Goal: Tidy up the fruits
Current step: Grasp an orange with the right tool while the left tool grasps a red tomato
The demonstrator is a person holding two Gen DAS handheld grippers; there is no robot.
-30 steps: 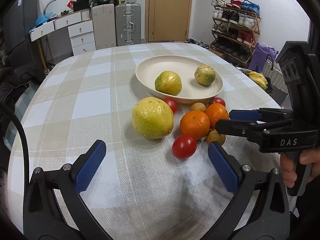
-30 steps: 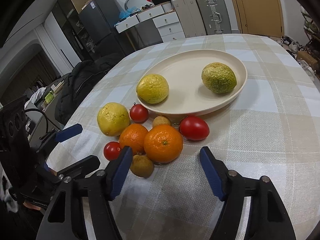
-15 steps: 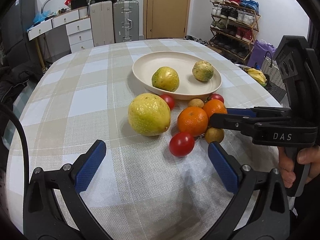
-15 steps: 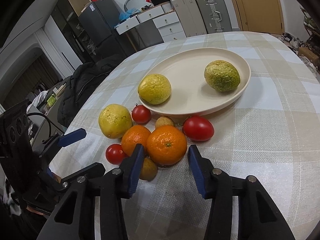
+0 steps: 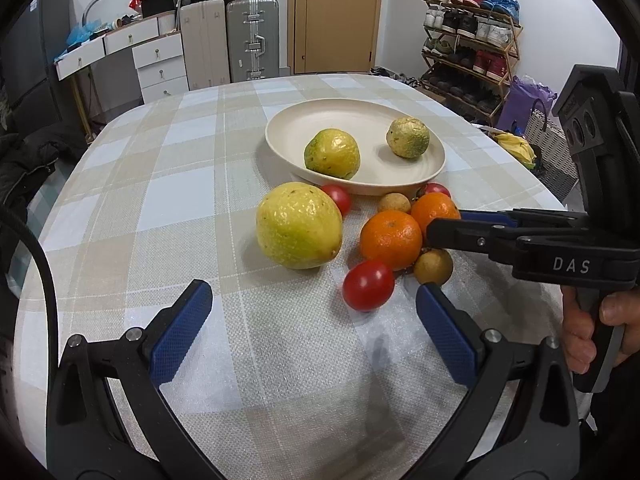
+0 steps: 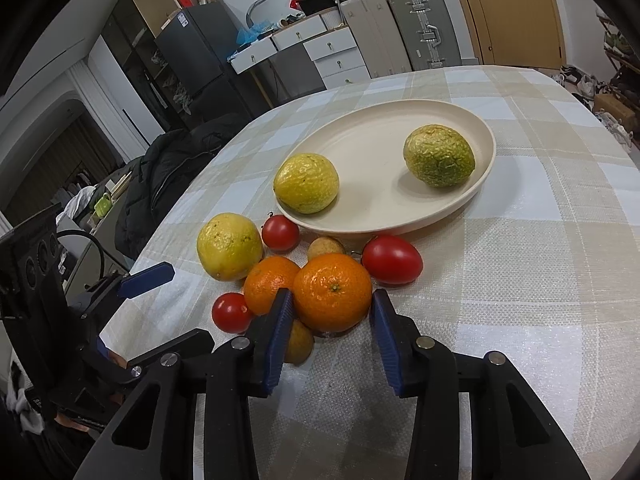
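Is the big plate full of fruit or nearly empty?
Nearly empty. The plate holds just a yellow fruit and a green wrinkly fruit; most of it is bare.

White letters "DAS" stand on the right gripper point(image 5: 440, 226).

Left wrist cam: low over near table edge point(image 5: 120, 208), faces fwd & down along own fingers point(image 5: 180, 332) twd plate point(image 5: 280, 148); fruit pile mid-range.
Right wrist cam: same tilt, from pile's other side, much closer; orange point(image 6: 332, 292) right at fingertips.
Shared: plate point(image 6: 486, 168), pile, checked cloth, suitcases by far wall.
Cross-view: right gripper point(image 5: 440, 226) seen side-on at right edge; left gripper point(image 6: 160, 300) at lower left.
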